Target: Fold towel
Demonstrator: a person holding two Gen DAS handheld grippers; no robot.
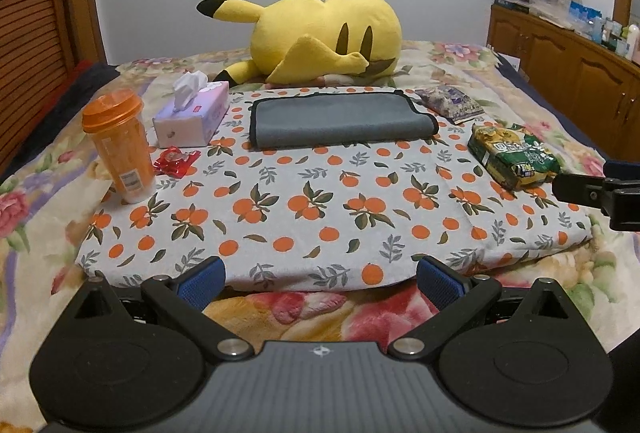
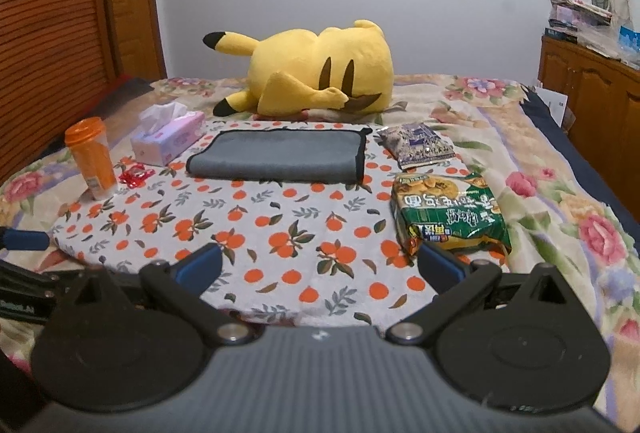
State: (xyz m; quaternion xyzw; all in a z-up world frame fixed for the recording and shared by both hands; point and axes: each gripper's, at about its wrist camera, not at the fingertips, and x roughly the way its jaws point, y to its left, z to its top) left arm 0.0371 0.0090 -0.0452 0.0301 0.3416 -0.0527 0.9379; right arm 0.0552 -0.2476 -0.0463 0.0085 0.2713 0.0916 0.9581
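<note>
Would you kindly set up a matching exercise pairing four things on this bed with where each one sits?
Things:
1. towel
2. orange bottle
3. green snack bag
4. yellow plush toy

Places:
A. at the left edge of the patterned cloth, standing upright
B. beyond the cloth, lying near the wall
C. on the cloth's right side
D. on the far middle of the cloth, folded

Pairs: 1-D, 2-A, 3-C, 4-B
</note>
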